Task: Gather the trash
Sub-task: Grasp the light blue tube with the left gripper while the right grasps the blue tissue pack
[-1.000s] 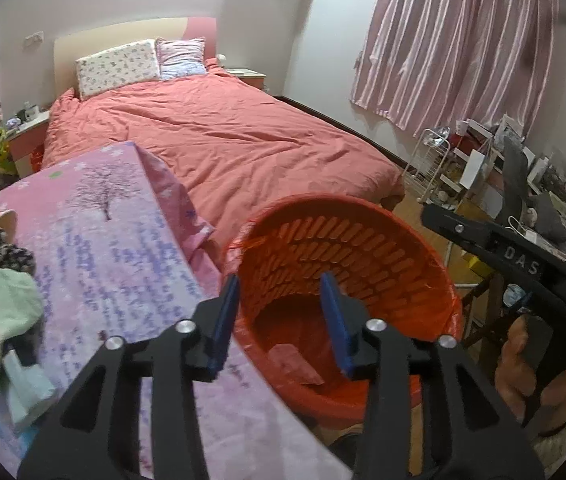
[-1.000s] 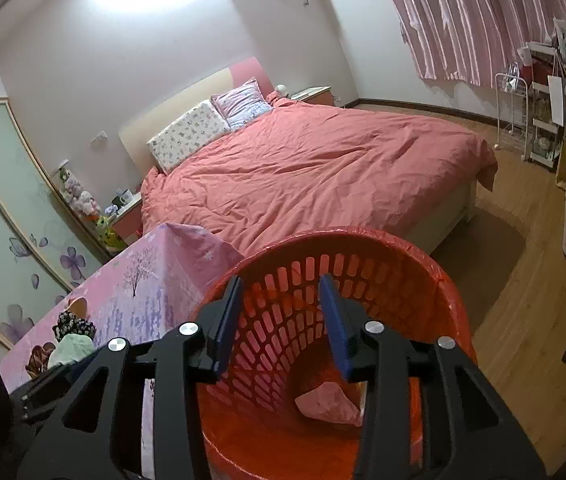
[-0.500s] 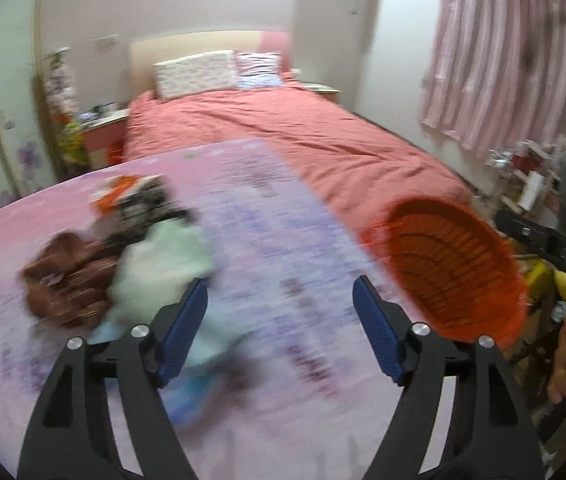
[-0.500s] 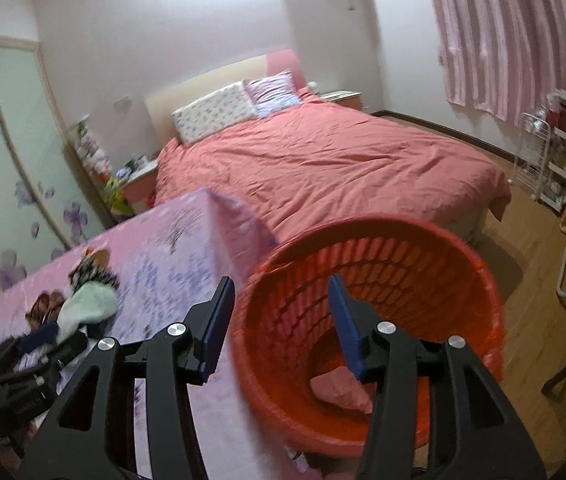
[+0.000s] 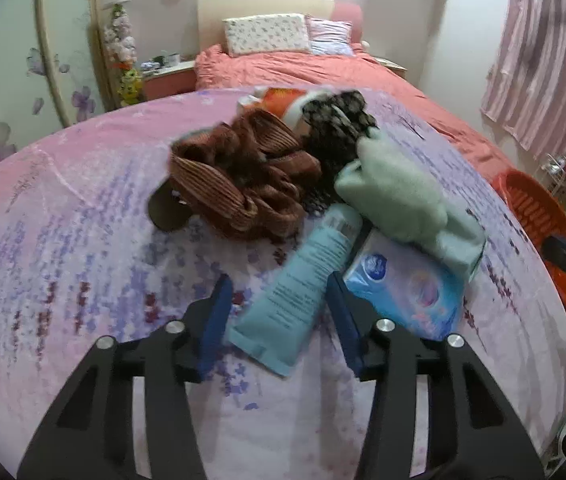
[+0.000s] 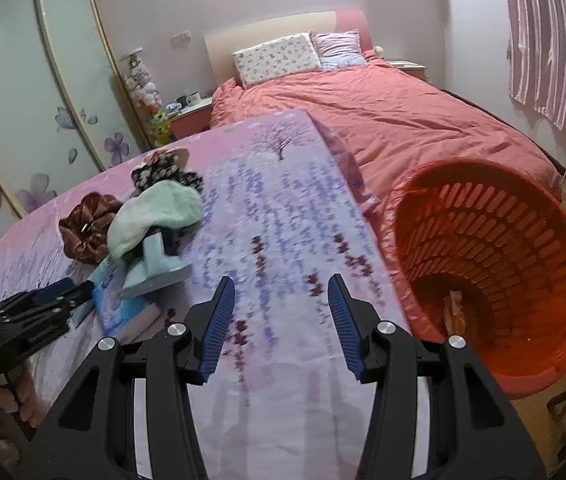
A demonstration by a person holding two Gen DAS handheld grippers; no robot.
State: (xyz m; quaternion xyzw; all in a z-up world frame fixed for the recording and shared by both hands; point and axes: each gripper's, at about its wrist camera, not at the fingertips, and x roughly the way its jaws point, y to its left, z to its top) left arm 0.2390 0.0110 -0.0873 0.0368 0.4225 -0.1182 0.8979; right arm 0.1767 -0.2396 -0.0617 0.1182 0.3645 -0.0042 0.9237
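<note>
My left gripper point(image 5: 277, 316) is open, its blue pads on either side of the flat end of a light-blue tube point(image 5: 303, 284) lying on the pink tablecloth point(image 5: 63, 240); the tube also shows in the right wrist view point(image 6: 155, 264). A blue wipes pack point(image 5: 407, 284) lies just right of it. My right gripper point(image 6: 279, 320) is open and empty over the cloth. The red basket point(image 6: 495, 240) stands off the table's right edge, with a pinkish scrap point(image 6: 455, 308) inside.
A pile lies behind the tube: brown ribbed cloth point(image 5: 243, 176), dark patterned cloth point(image 5: 335, 136), a mint towel point(image 5: 395, 200) and an orange-white packet point(image 5: 283, 100). A bed with a red cover point(image 6: 383, 112) is beyond the table. A wardrobe point(image 6: 23, 100) is on the left.
My left gripper swung from over the basket to the pile on the table and opened wider, now straddling the tube. My right gripper shifted left off the basket and opened wider.
</note>
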